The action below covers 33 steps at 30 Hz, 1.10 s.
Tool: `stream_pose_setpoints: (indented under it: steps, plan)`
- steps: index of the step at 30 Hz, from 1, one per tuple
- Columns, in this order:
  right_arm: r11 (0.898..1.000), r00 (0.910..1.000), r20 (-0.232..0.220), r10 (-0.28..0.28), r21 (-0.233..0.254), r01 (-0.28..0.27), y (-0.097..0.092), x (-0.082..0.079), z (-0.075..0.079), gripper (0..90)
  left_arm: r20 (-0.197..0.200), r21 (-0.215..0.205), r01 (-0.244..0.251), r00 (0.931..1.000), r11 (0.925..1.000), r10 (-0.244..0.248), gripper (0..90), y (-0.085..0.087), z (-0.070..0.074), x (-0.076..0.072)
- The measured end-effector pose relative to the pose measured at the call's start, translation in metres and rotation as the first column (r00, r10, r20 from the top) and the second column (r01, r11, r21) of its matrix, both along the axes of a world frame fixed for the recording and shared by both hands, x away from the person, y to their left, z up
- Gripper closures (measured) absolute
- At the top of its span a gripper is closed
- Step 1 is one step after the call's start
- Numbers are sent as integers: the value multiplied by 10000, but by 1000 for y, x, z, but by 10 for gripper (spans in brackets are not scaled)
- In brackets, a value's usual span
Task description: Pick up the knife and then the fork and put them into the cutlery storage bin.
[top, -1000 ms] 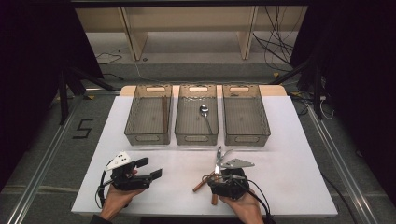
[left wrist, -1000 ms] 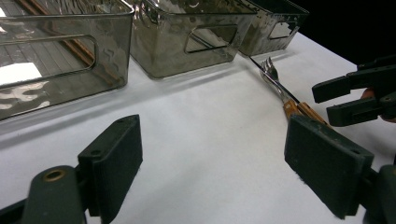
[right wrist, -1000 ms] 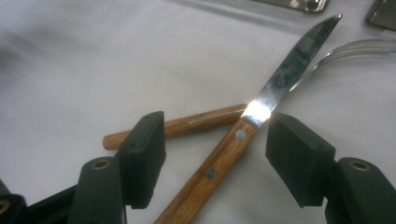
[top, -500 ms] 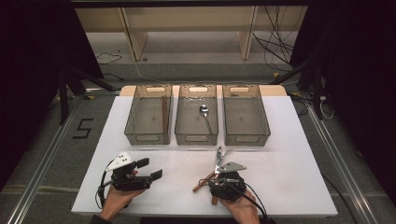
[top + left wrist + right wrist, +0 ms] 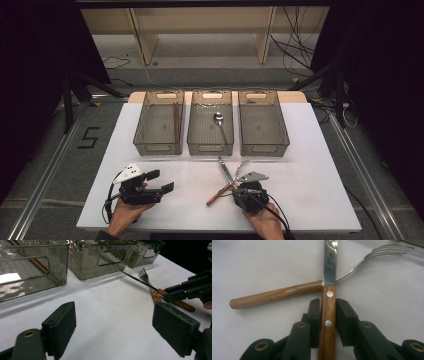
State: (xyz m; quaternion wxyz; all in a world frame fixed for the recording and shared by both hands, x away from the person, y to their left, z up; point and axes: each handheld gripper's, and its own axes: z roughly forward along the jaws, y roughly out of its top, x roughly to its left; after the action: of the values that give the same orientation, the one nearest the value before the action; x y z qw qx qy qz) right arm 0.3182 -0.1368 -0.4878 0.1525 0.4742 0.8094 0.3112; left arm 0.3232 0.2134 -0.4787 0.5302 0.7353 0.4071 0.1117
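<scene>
1. My right gripper [image 5: 328, 322] has just been closing its jaws; they are now pressing on the knife [image 5: 329, 287] by its wooden handle.
2. The knife is lying on the table [image 5: 310, 165], near side, crossing the fork [image 5: 367, 258].
3. My left gripper [image 5: 120, 332] is waiting, jaws wide open.
4. I am judging it ready to lift toward the bins [image 5: 263, 125].

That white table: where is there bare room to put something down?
The table is bare right of the right claw, and between it and the left claw. It is crowded where the knife crosses the fork before the three bins.
</scene>
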Motion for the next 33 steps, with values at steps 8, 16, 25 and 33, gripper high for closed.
stream_pose_setpoints:
  steps: [8,16,25,33]
  plan:
    - [9999,10000,-28,85,93,-85,-3,1,0,766,5,1,14,10000,10000,-14,190,0,0,0]
    - [9989,9990,-30,441,175,-440,-6,0,6,769,-15,1,-15,10000,10000,15,190,0,0,0]
    - [9957,9967,488,653,622,-683,-10,-3,26,769,-11,40,3,10000,10000,-3,190,-1,-1,0]
    - [9927,9926,1074,565,999,-673,-19,3,49,769,22,30,26,10000,10000,-26,190,-1,-1,0]
